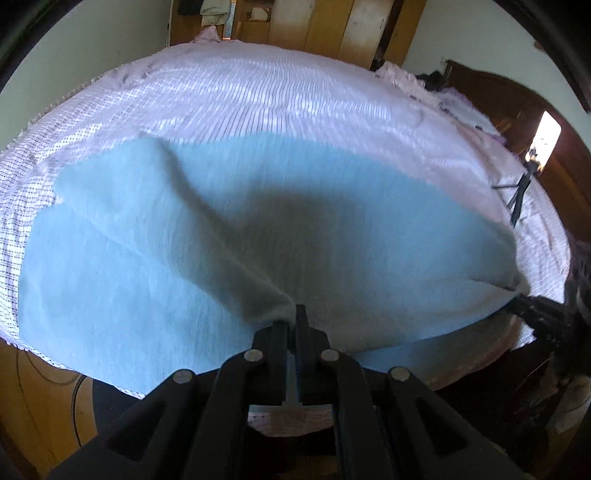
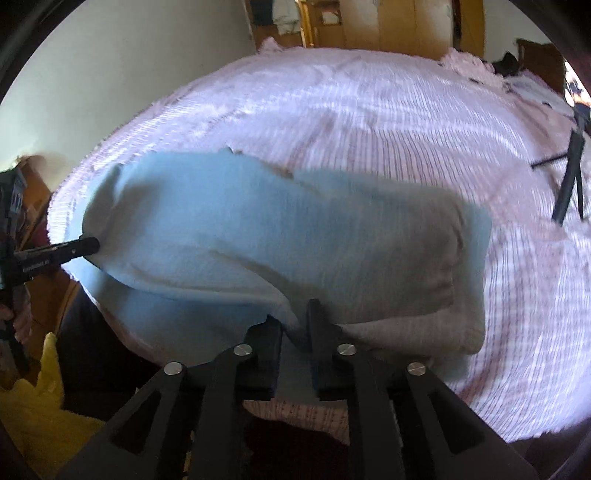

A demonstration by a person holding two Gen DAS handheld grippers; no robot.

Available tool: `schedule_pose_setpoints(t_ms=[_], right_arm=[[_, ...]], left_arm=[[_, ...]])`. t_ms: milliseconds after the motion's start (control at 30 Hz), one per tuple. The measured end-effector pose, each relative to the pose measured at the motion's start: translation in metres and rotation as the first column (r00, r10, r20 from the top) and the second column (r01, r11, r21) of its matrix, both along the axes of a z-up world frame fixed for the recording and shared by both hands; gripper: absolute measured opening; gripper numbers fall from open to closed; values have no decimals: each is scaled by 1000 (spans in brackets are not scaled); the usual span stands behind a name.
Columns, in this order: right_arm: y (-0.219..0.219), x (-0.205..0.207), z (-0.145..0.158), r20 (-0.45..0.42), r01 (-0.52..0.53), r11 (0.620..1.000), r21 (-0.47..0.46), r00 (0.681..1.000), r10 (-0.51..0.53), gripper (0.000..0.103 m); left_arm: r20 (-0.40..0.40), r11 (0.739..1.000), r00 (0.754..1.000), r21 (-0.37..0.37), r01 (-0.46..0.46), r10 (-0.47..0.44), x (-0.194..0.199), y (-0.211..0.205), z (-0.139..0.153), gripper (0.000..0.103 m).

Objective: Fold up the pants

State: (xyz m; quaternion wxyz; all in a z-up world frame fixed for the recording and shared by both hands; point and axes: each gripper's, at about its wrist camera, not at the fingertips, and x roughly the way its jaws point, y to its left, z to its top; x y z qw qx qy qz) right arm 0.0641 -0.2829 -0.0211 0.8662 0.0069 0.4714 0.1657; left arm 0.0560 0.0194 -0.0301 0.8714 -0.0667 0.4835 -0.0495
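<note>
Light blue pants point(image 1: 207, 236) lie spread across the bed, with the near edge lifted. My left gripper point(image 1: 291, 319) is shut on a pinch of the pants' near edge, and the cloth rises in a ridge from its jaws. My right gripper point(image 2: 295, 325) is shut on another part of the pants point(image 2: 258, 229) near the bed's front edge. In the left wrist view the right gripper point(image 1: 532, 306) holds the cloth at the far right. In the right wrist view the left gripper point(image 2: 79, 247) holds it at the far left.
A pink-white textured bedspread point(image 1: 277, 96) covers the bed. A small black tripod with a phone point(image 1: 532, 173) stands on the bed at the right, also in the right wrist view point(image 2: 572, 173). Wooden wardrobe doors point(image 1: 332, 26) stand behind. Yellow cloth point(image 2: 33, 402) lies low left.
</note>
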Motion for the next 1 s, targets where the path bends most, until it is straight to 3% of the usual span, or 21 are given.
schedule_pose_setpoints(t_ms=[200,300,500,600,733,900,1000], right_arm=[[-10,-15,-6,-43,39,999,34,998,-37,22],[-15,-28,-1,-34,43,999,31,999,-42,36],[-45,-45,5,-45,138,984,110,990,-134,38],[-69,-47,-3,-103,249,940,234,968,-231,38],[-86,-41,-15,-184,334,859,388,941,-283,38],[-89,-21,-18,-201,392,821,415,919,-338,38],[-93,-8,-28,-270,450,764,463,892,-361,38]], left_arm=[[-34,999,999,-29,-20,19,2,2,-17,3],[-35,999,999,-37,-25,24,0,3,-20,3],[-23,998,999,-56,-29,28,-5,7,-21,3],[-23,997,999,-70,-35,34,-6,9,-20,3],[-22,996,999,-80,-41,40,-6,8,-19,3],[-3,994,999,-99,-38,38,-11,10,-8,3],[35,996,999,-92,-13,17,-20,10,10,3]])
